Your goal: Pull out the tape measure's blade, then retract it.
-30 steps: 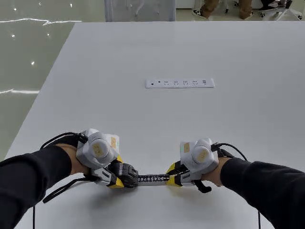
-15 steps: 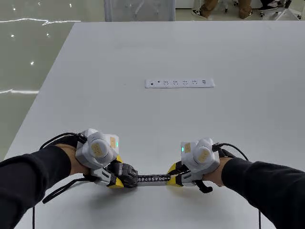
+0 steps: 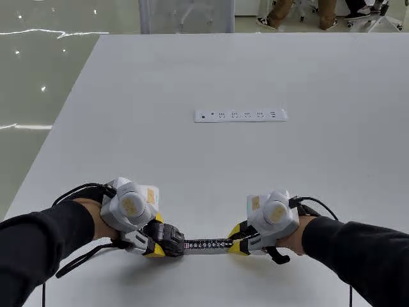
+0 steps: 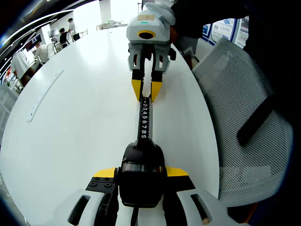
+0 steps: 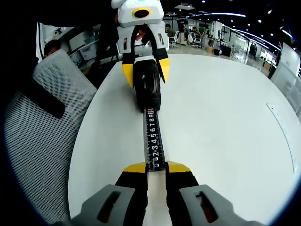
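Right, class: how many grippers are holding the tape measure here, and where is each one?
2. The left gripper is shut on the black tape measure. The right gripper, facing it, is shut on the end of the pulled-out blade. None look hidden.

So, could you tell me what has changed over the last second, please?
The right gripper, shut on the tip of the blade, has edged slightly to the person's right, drawing a little more blade out of the tape measure case. The left gripper stays clamped on the case, in place, and the power strip lies where it was on the table.
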